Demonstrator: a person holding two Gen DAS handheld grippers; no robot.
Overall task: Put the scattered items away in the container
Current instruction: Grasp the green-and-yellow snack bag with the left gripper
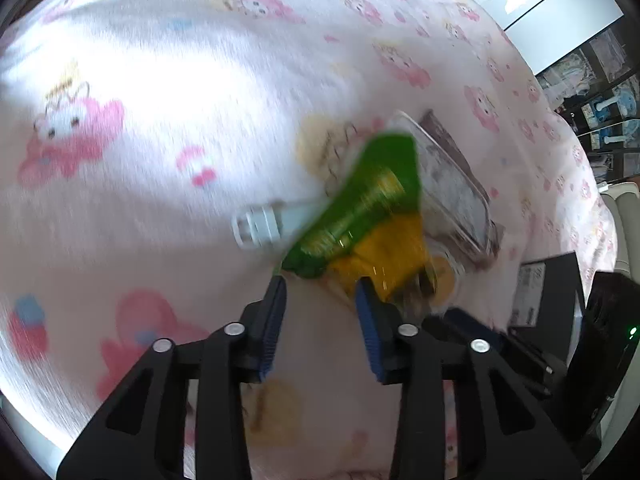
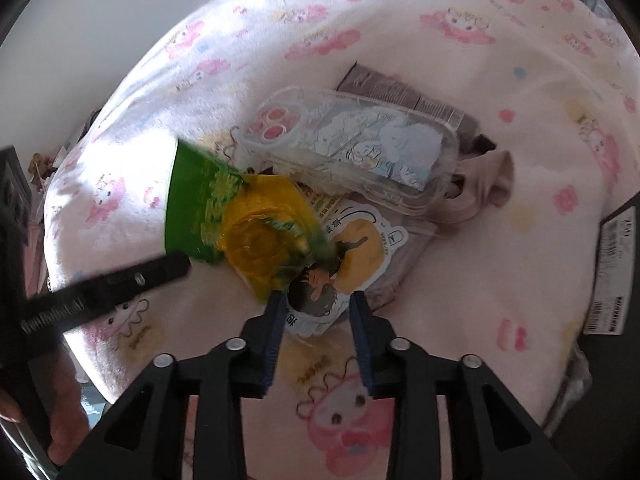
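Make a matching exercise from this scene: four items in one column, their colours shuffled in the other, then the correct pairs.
Things:
1. snack packet
2. phone case
3. cable plug
4. gripper pads

Colours:
A. white
B. blue
C. green and yellow
D. clear, with a cartoon drawing

Pairs: 1-C, 2-D, 3-A, 4-B
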